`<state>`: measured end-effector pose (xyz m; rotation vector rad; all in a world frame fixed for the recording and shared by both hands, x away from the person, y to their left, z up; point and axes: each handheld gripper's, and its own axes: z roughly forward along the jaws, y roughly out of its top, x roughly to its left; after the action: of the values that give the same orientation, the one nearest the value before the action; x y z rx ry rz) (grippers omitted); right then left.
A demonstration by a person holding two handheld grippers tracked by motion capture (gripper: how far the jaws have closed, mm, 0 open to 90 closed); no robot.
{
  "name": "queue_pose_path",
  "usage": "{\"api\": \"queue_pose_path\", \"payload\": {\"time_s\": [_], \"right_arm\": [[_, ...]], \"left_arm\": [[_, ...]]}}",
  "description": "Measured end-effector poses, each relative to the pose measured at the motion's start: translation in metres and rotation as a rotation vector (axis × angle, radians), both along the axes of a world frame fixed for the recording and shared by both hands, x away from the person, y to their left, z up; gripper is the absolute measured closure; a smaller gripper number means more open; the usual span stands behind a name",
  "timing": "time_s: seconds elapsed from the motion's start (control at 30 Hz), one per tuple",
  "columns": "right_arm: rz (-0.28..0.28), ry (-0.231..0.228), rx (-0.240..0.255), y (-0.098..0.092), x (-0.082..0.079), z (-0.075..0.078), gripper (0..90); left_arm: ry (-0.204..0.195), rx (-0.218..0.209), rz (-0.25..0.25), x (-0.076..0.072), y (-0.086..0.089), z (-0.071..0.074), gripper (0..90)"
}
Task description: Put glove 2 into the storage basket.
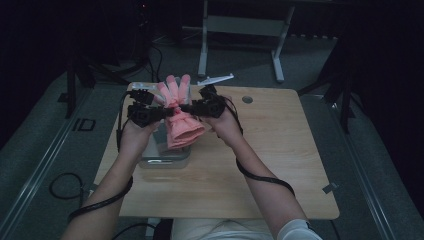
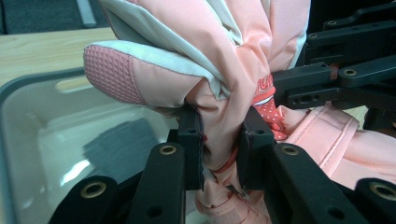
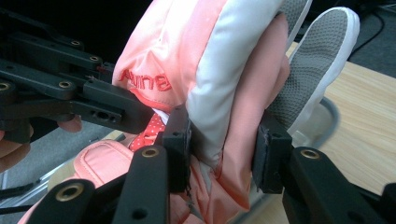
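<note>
Person: forearms come in from the near edge of the table (image 1: pixel 280 165), one hand on each tool, both raised over the left half of the tabletop.
Left gripper (image 1: pixel 150 114): jaws pinched together on the pink glove (image 1: pixel 179 112) at its narrow wrist part; in the left gripper view the pads (image 2: pixel 192 140) squeeze bunched fabric between them.
Right gripper (image 1: pixel 200 107): jaws clamped on the same glove from the opposite side, a little wider apart because they take in a thicker fold; in the right gripper view the pads (image 3: pixel 180 144) press pink and pale grey fabric.
Why two grips: holding the glove from both sides at its waist keeps it steady in the air, likely so it can be carried or lowered without flopping.
Glove position: off the table, held between the two tools, fingers pointing up and away from the person, cuff hanging down toward the person.
Bin (image 1: pixel 165 159): a clear plastic tub on the table directly below the glove; by my reading the glove either goes into it or comes out of it.
Bin contents: a dark shape (image 2: pixel 116 142) lies inside; too blurred to name.
Far side: a white bracket (image 1: pixel 216 79) lies at the table's far edge, with a metal stand (image 1: pixel 240 30) on the floor beyond.
</note>
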<state>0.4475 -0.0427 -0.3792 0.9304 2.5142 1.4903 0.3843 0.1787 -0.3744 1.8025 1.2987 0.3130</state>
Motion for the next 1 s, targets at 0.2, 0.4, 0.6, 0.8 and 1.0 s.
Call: {"api": "queue_pose_path", "payload": {"time_s": [0.2,0.4,0.6,0.8,1.0], "right_arm": [[0.037,0.024,-0.028,0.028,0.008,-0.013,63.1],[0.047,0.047,-0.061,0.043,0.016,-0.028,63.2],[0.05,0.097,-0.124,0.056,0.029,-0.055,63.1],[0.044,0.141,-0.164,0.061,0.036,-0.076,63.2],[0.027,0.222,-0.176,0.062,0.044,-0.102,62.0]], "left_arm": [[0.021,-0.01,0.032,0.001,0.02,-0.015,74.1],[0.048,-0.026,0.052,0.006,0.029,-0.031,74.1],[0.116,-0.079,0.087,0.017,0.037,-0.07,74.1],[0.158,-0.086,0.093,0.024,0.038,-0.089,73.9],[0.246,-0.067,0.101,0.035,0.038,-0.11,72.2]]}}
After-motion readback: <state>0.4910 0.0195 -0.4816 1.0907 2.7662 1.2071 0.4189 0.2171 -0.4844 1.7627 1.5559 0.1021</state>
